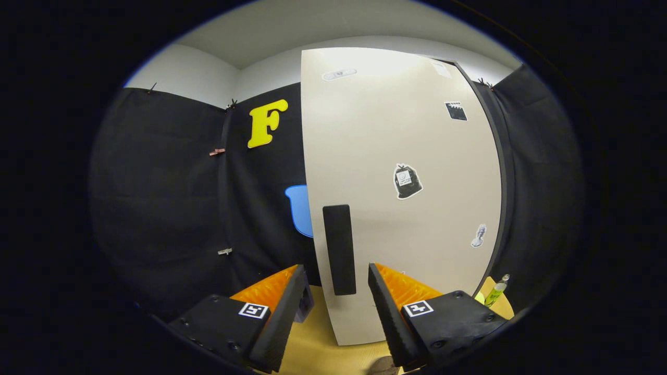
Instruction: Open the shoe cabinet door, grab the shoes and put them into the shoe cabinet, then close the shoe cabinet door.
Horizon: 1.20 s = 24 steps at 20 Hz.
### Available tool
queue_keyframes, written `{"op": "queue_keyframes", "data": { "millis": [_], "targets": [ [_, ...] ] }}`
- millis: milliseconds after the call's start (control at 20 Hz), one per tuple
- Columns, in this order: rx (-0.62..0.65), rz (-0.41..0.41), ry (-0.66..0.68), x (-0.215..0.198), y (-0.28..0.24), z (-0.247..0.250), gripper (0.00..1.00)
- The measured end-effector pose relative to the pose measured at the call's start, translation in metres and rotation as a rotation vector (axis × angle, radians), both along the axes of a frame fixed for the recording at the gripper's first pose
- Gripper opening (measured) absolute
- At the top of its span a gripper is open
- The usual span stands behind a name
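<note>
Just ahead of the spread gripper, the cabinet door stands upright on the table, its dark handle lined up between the fingers, untouched. A bottle stands beside the door.

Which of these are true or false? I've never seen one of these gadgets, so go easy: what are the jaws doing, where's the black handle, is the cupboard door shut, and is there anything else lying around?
1. The gripper has its jaws closed tight on the handle. False: the jaws stand open, apart on either side of it.
2. The black handle sits upright near the door's left edge. True.
3. The cabinet door bears several stickers. True.
4. The shoes are already gripped. False: the jaws hold nothing.
5. A small green bottle stands by the door's lower right edge. True.
</note>
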<state>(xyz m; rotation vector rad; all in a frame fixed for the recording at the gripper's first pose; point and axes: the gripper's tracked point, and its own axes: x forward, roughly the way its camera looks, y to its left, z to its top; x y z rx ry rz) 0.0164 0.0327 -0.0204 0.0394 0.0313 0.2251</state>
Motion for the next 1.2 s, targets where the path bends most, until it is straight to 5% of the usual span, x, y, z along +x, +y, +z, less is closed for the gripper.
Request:
{"op": "queue_keyframes", "data": {
  "millis": [800,850,900,950,1050,1100,1200],
  "targets": [
    [0.004,-0.076,0.037,0.089,0.011,-0.024,0.81],
    [0.0,-0.085,0.032,0.093,0.011,-0.025,0.79],
    [-0.001,-0.086,0.026,0.094,0.01,-0.024,0.61],
    [-0.003,-0.093,0.02,0.098,0.01,-0.024,0.53],
    [-0.013,-0.072,0.014,0.1,0.017,-0.027,0.54],
    [-0.033,-0.082,0.006,0.103,0.015,-0.026,0.36],
    [-0.046,-0.085,0.009,0.098,0.017,-0.024,0.35]
  ]
}}
